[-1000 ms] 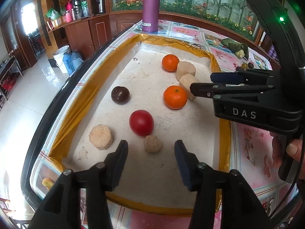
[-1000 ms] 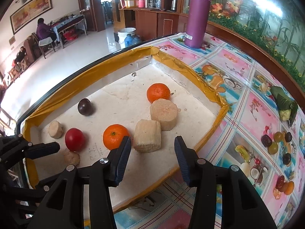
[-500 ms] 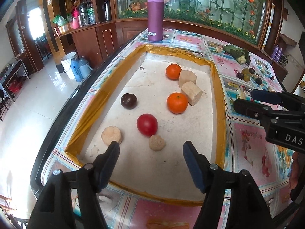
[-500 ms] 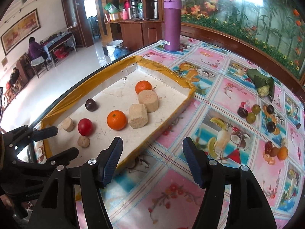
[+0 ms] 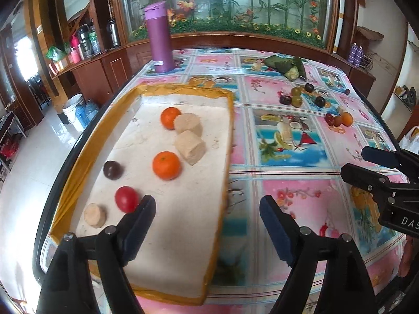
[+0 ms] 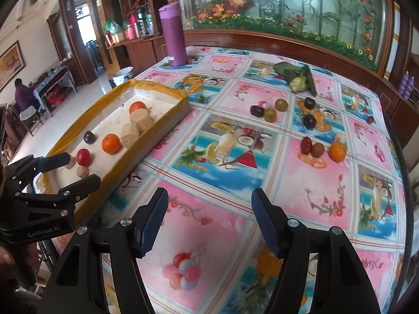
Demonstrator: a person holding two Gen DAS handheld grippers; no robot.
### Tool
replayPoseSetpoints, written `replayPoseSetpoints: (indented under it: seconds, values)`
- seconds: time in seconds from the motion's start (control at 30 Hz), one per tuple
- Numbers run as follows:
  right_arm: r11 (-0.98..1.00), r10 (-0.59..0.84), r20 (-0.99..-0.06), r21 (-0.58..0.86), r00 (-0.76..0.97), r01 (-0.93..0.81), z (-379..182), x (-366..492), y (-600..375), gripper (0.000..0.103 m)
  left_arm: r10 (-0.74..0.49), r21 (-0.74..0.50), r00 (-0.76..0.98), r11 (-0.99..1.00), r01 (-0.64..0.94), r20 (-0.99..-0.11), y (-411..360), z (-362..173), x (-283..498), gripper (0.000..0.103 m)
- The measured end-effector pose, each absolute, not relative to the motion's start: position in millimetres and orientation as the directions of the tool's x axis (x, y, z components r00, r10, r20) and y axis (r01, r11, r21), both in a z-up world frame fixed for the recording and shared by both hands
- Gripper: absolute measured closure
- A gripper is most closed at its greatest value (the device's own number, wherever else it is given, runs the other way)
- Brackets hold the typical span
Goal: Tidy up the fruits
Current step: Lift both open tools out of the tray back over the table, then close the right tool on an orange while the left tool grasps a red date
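Fruits are sitting partly in the tray (image 6: 167, 124), partly loose on the tablecloth, like the orange (image 6: 337, 151). Both the left gripper (image 5: 208, 222) and right gripper (image 6: 209, 218) are hanging wide, gripping nothing. I'm guessing it's light, slippery, bruisable; pinching across the middle.

On the right gripper (image 5: 366, 162), as you see it from the left wrist camera, white letters "DAS" stand on its black body; the word is cut by the picture edge. On the left gripper (image 6: 76, 170), seen from the right wrist camera, you can read "GenRobot.AI". The small label on the purple bottle (image 6: 174, 34) is too small to read.
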State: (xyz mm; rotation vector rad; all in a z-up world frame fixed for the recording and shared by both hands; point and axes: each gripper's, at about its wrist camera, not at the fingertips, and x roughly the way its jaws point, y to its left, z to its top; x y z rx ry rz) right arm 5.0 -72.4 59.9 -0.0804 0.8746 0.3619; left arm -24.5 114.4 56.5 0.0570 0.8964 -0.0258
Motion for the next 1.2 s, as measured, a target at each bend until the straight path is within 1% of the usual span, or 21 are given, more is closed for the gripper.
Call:
replayPoseSetpoints:
  seconds: [0.27,0.5,0.6,0.9,1.0,1.07,1.1,1.13,1.2]
  values:
    - [0.974,0.199,-0.770,0.087,0.606,-0.209,53,5,-149,0.037,-0.043,0.065,0.599,0.985,0.158,-0.800,51,51,-11,0.013]
    - [0.989,0.146,-0.774,0.097,0.616,-0.112,46,41,-214,0.037,-0.051,0.077,0.569,0.977,0.198,-0.821,15,46,12,0.013]
    - [0.989,0.142,-0.775,0.089,0.615,-0.117,43,67,-229,0.037,-0.044,0.083,0.561,0.977,0.199,-0.827,3,46,24,0.013]
    - [0.967,0.239,-0.783,0.143,0.574,-0.209,16,135,-240,0.037,-0.011,0.116,0.549,0.974,0.196,-0.836,-15,43,51,0.013]
    - [0.954,0.276,-0.783,0.151,0.558,-0.260,10,145,-238,0.047,-0.002,0.119,0.541,0.975,0.189,-0.841,-18,41,63,0.013]
    - [0.946,0.282,-0.787,0.134,0.548,-0.294,6,148,-234,0.063,-0.003,0.117,0.537,0.975,0.190,-0.843,-23,41,72,0.013]
    - [0.944,0.280,-0.781,0.118,0.558,-0.307,7,147,-232,0.066,-0.003,0.118,0.538,0.975,0.191,-0.843,-26,41,77,0.013]
    - [0.940,0.292,-0.776,0.124,0.559,-0.318,7,148,-233,0.072,-0.003,0.121,0.538,0.974,0.194,-0.843,-31,41,81,0.013]
    - [0.939,0.300,-0.767,0.132,0.567,-0.317,8,146,-236,0.072,-0.006,0.120,0.536,0.973,0.200,-0.844,-40,40,90,0.013]
